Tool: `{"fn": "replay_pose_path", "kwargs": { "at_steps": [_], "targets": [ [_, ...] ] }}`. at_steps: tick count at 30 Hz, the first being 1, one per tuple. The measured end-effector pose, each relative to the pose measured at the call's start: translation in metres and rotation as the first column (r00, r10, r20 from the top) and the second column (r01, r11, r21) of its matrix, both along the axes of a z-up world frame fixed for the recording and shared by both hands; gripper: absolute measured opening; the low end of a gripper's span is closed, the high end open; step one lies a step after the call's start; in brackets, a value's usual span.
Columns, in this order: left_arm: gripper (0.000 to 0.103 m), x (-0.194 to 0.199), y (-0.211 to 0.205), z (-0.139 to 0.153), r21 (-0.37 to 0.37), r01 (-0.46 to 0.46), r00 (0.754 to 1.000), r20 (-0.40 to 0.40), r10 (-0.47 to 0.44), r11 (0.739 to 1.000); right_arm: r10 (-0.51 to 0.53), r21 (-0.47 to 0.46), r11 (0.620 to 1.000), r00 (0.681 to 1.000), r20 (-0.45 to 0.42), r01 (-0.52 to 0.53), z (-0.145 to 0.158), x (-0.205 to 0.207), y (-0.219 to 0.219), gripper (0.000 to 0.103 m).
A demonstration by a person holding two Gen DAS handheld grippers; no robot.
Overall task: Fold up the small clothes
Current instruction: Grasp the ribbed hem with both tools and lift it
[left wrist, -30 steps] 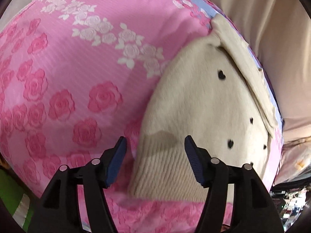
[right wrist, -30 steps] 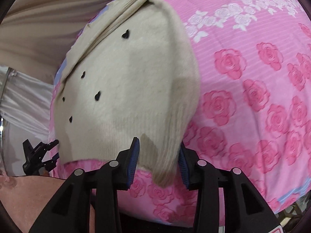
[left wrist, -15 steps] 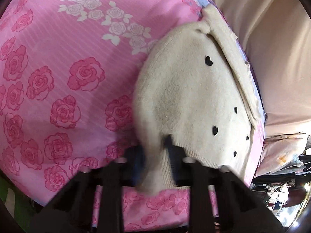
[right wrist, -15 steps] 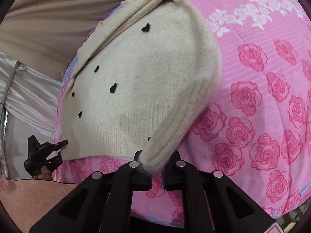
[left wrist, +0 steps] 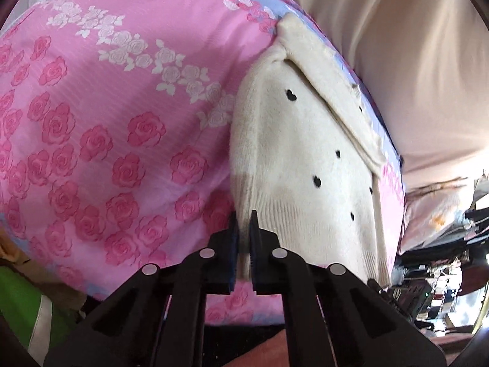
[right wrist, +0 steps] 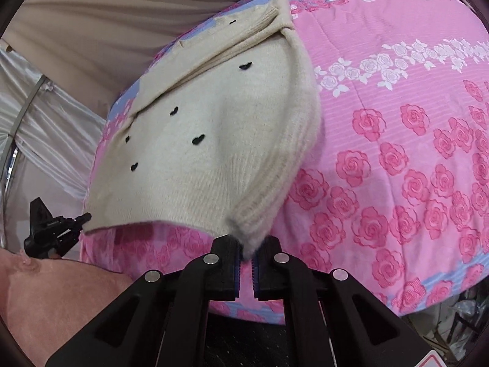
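Cream sweater (left wrist: 293, 165) with black hearts lies on a pink rose-print bedspread (left wrist: 101, 128), its ribbed hem corners pinched by the clamped left gripper (left wrist: 243, 232) and right gripper (right wrist: 247, 250), thin holds that uneven lifting could pull free.

I see a bed covered by a pink rose-print bedspread (left wrist: 122, 140), with a band of white roses (right wrist: 397, 61) printed across it and a pale blue border (left wrist: 262, 3) along the far edge. Lying directly on the bedspread is a cream knit sweater (left wrist: 305, 168) with small black hearts. Relative to the white rose band, the sweater lies toward the blue-bordered edge, its ribbed hem lifted off the bedspread.
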State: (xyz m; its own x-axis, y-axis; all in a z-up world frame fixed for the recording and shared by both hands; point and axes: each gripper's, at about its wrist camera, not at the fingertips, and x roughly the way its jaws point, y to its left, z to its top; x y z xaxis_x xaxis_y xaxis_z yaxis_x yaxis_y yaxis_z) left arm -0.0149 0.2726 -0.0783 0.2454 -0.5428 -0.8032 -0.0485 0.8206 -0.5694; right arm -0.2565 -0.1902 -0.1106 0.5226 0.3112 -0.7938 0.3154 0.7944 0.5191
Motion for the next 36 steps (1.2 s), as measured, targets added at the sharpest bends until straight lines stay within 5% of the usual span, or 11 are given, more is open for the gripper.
{"fn": "replay_pose_path", "kwargs": {
  "at_steps": [9,11,15,17,20,21,22,24,29,36],
  "targets": [
    [0.009,0.001,0.004,-0.022,-0.016,-0.02,0.998,-0.063,0.019,1.0,-0.027,0.04,0.999,0.998,-0.058,0.029,-0.028,0.012,-0.004,0.007],
    [0.016,0.005,0.001,-0.034,-0.02,-0.038,0.994,-0.106,0.036,0.999,-0.053,0.046,0.997,0.997,-0.057,0.056,-0.032,0.016,-0.004,0.013],
    [0.052,0.011,0.003,-0.049,0.04,-0.119,0.981,-0.15,0.124,0.992,-0.089,0.087,0.991,0.991,-0.095,0.097,-0.048,0.019,-0.005,0.027],
    [0.057,0.014,0.001,-0.053,0.038,-0.134,0.977,-0.163,0.139,0.99,-0.111,0.122,0.985,0.989,-0.099,0.123,-0.052,0.021,-0.006,0.032],
    [0.071,0.019,-0.008,-0.055,0.038,-0.126,0.977,-0.166,0.131,0.991,-0.154,0.192,0.967,0.985,-0.082,0.168,-0.056,0.023,-0.011,0.029],
    [0.07,0.022,-0.013,-0.055,0.034,-0.109,0.98,-0.164,0.113,0.993,-0.163,0.21,0.961,0.983,-0.084,0.178,-0.058,0.025,-0.012,0.019],
    [0.048,0.025,-0.018,-0.054,0.032,-0.086,0.983,-0.161,0.09,0.996,-0.166,0.225,0.957,0.983,-0.081,0.181,-0.058,0.026,-0.013,0.007],
    [0.009,0.03,-0.027,-0.056,-0.032,-0.02,0.984,-0.18,0.014,0.999,-0.176,0.237,0.956,0.984,-0.017,0.175,-0.045,0.023,-0.014,0.006],
    [0.008,0.016,-0.02,-0.027,-0.064,0.027,0.994,-0.107,-0.034,0.998,-0.141,0.138,0.98,0.99,-0.008,0.141,-0.02,0.007,-0.016,0.005],
    [0.005,-0.012,-0.001,-0.01,-0.055,0.084,0.99,-0.113,-0.09,0.995,-0.058,0.083,0.995,0.997,-0.056,0.063,-0.007,-0.022,-0.017,0.004]
  ]
}}
